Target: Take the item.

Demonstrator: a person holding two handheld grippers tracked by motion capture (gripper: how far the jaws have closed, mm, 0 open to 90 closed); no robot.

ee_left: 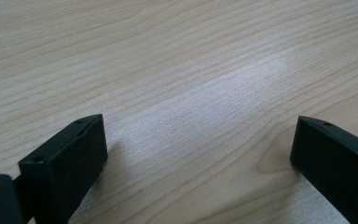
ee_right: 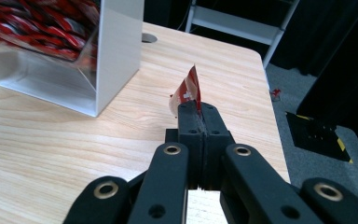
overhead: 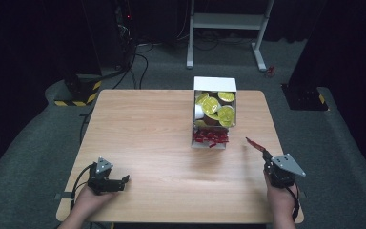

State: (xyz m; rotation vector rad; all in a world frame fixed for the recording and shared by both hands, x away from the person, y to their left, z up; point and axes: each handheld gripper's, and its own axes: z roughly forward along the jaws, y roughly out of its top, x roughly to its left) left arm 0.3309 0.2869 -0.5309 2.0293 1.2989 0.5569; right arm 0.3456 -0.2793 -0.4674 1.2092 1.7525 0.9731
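Red packet (ee_right: 188, 93) pinched upright between jaws of my right gripper (ee_right: 199, 108), held above table (overhead: 162, 143) just right of white box (overhead: 214, 117) with more red packets. My left gripper (ee_left: 200, 154) rests spread wide, nothing between jaws.

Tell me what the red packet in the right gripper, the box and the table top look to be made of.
Red packet: thin foil or plastic film, glossy; it creases and catches light.
Box: white sheet walls, smooth and matt, probably plastic or painted metal, with a clear front pane.
Table top: pale wood-grain surface, likely laminate; satin sheen.
Right gripper: jaws matt black, probably plastic.
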